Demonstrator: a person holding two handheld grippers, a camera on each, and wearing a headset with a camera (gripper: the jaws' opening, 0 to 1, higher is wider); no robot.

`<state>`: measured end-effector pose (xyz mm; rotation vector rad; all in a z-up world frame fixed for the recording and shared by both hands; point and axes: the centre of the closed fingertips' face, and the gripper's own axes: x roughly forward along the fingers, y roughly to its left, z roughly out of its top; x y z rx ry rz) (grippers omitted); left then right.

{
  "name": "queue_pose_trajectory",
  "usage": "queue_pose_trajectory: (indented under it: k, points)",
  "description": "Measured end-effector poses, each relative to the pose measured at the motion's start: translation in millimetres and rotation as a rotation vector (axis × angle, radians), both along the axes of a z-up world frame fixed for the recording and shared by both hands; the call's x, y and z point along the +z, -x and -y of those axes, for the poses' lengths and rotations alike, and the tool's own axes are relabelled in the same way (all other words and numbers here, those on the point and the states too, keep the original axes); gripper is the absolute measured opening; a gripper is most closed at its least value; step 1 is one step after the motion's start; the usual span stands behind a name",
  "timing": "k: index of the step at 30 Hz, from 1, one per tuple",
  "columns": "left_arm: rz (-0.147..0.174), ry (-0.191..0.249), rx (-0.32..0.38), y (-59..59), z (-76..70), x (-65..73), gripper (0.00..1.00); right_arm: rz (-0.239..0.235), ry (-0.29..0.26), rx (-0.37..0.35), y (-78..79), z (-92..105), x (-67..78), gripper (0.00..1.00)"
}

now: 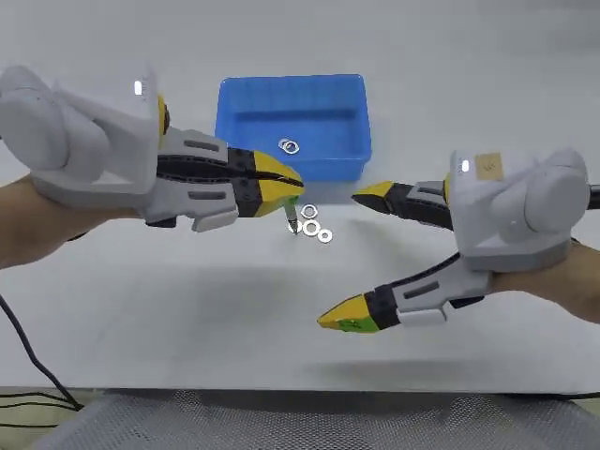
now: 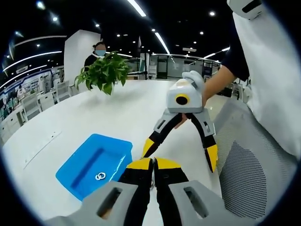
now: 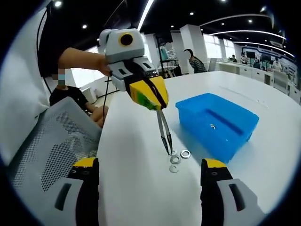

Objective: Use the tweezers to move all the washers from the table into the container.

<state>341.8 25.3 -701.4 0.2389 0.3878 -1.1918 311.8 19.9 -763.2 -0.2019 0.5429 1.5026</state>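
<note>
My left gripper [image 1: 289, 184] is shut on a pair of metal tweezers [image 1: 292, 217] that point down at the white table. Three washers [image 1: 313, 226] lie in a small cluster beside the tweezer tips; in the right gripper view the tips stand at the near edge of that cluster [image 3: 176, 160], and I cannot tell whether they touch one. Just behind sits the blue container [image 1: 234, 127], with washers [image 1: 289, 145] on its floor. My right gripper [image 1: 345, 258] hovers open to the right of the cluster, holding nothing.
The white table [image 1: 187, 309] stretches wide around the work. A potted plant [image 2: 104, 71] stands far across it, with a person behind. A mesh chair back [image 3: 61, 146] and a black cable [image 1: 28, 356] sit at the near edge.
</note>
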Motion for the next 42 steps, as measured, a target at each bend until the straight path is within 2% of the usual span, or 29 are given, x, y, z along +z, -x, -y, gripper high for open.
queue_pose_trajectory:
  k: [3, 5, 8, 11, 16, 20, 24, 28, 33, 39, 42]
  points:
    - [-0.006, -0.004, -0.011, 2.5, 1.0, -0.2, 0.05, -0.005, -0.027, 0.016, -2.0, -12.2, 4.0, 0.89]
    - [-0.008, -0.012, -0.021, 4.3, 3.0, 0.2, 0.05, -0.003, -0.021, 0.049, -1.5, -19.5, 3.6, 0.85]
    - [-0.005, -0.024, -0.033, 5.1, 4.2, 0.2, 0.05, 0.007, 0.001, 0.099, -1.2, -26.5, 0.1, 0.73]
    - [-0.004, -0.030, -0.041, 6.0, 6.5, 0.5, 0.05, 0.002, -0.003, 0.116, -5.2, -30.5, 0.4, 0.63]
    - [-0.004, -0.028, -0.043, 4.7, 5.7, -0.5, 0.05, 0.023, 0.011, 0.136, -12.1, -33.1, -2.4, 0.45]
    - [-0.009, -0.021, -0.034, 2.1, 4.0, -1.0, 0.05, 0.022, 0.017, 0.164, -12.5, -34.9, -4.7, 0.31]
    - [-0.017, -0.014, -0.026, 0.5, 2.1, -1.2, 0.05, 0.008, 0.005, 0.166, -14.4, -38.9, -5.8, 0.28]
    - [-0.019, -0.016, -0.030, 0.4, 0.9, -2.2, 0.05, 0.028, 0.001, 0.169, -18.6, -41.0, -7.5, 0.21]
    - [-0.020, -0.018, -0.035, 0.2, 0.4, -3.0, 0.05, 0.064, 0.008, 0.187, -23.6, -41.5, -8.6, 0.13]
    - [-0.020, -0.022, -0.035, -0.8, -0.3, -4.3, 0.05, 0.089, 0.016, 0.207, -22.2, -42.1, -8.7, 0.12]
    - [-0.015, -0.033, -0.043, 3.2, 1.5, -4.5, 0.06, 0.136, 0.017, 0.215, -20.2, -41.3, -8.5, 0.11]
